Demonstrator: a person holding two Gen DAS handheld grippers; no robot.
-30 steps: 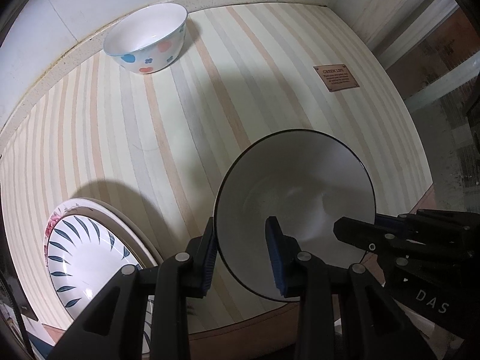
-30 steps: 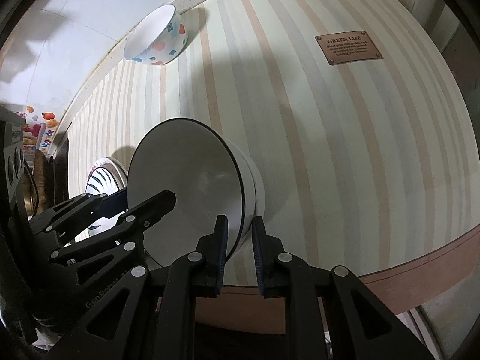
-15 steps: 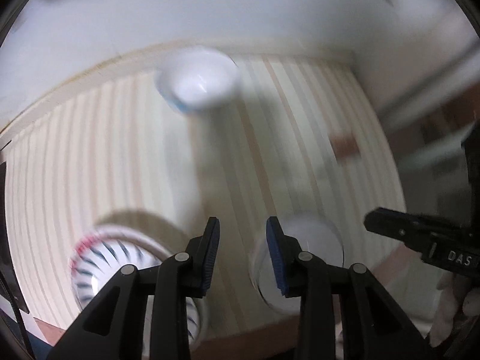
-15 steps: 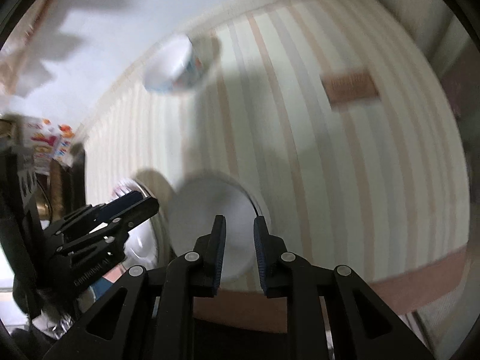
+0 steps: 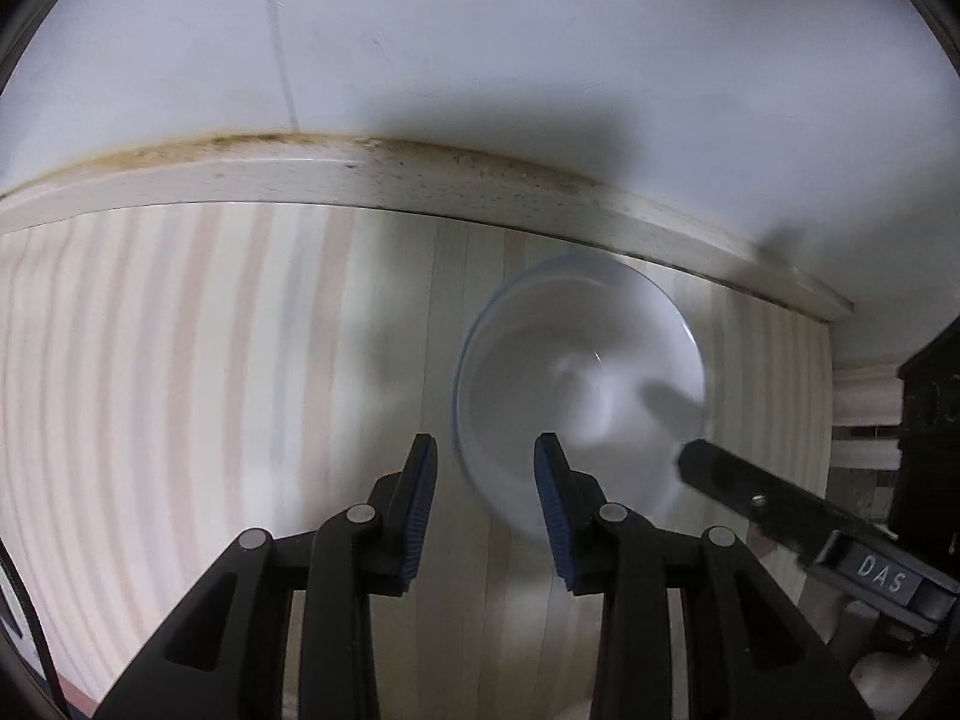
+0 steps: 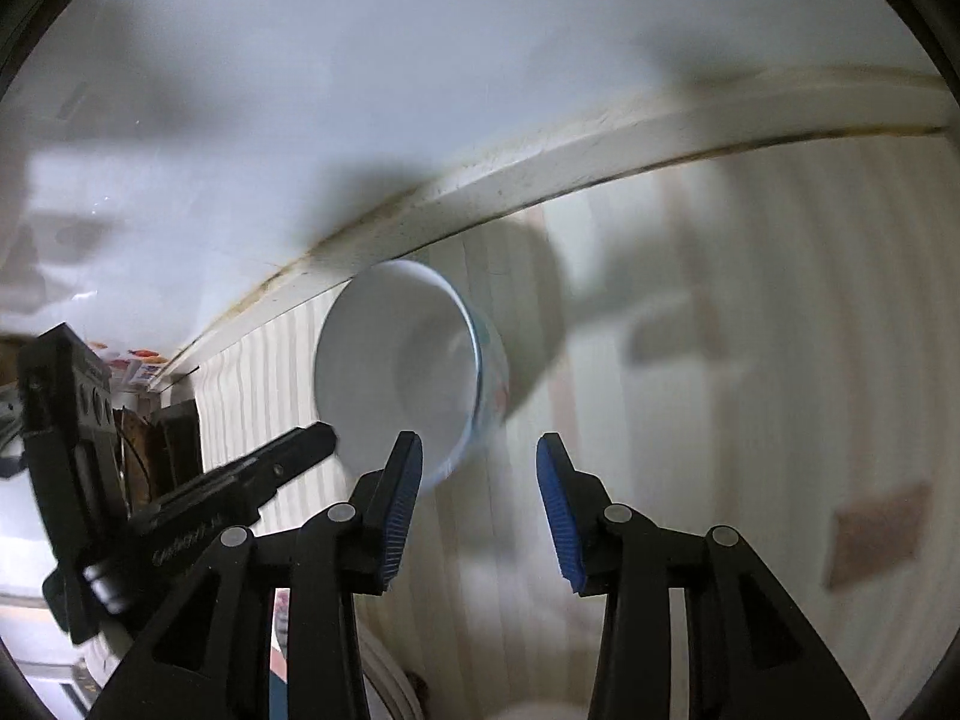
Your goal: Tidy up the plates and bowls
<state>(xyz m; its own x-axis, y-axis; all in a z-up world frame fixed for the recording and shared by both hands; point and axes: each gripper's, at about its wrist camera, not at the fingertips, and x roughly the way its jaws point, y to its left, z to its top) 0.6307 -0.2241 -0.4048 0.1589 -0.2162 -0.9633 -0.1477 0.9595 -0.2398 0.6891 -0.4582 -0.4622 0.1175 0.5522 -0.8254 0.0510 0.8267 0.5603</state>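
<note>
A white bowl with coloured spots (image 5: 579,396) stands on the striped tablecloth near the back wall; it also shows in the right wrist view (image 6: 408,360). My left gripper (image 5: 485,480) is open and empty, with the bowl's near rim just beyond its fingertips. My right gripper (image 6: 477,480) is open and empty, just to the right of the bowl's near side. Each gripper's fingers (image 5: 750,492) show in the other's view (image 6: 270,474). Both views are blurred by motion.
The striped tablecloth (image 5: 180,372) ends at a pale ledge (image 5: 360,174) under a white wall. A brown label (image 6: 876,534) lies on the cloth to the right. A rim of plates (image 6: 390,690) shows at the bottom of the right wrist view.
Both grippers have let go of the black-rimmed white bowl and moved forward to the spotted bowl at the back. The right gripper has opened wide.
</note>
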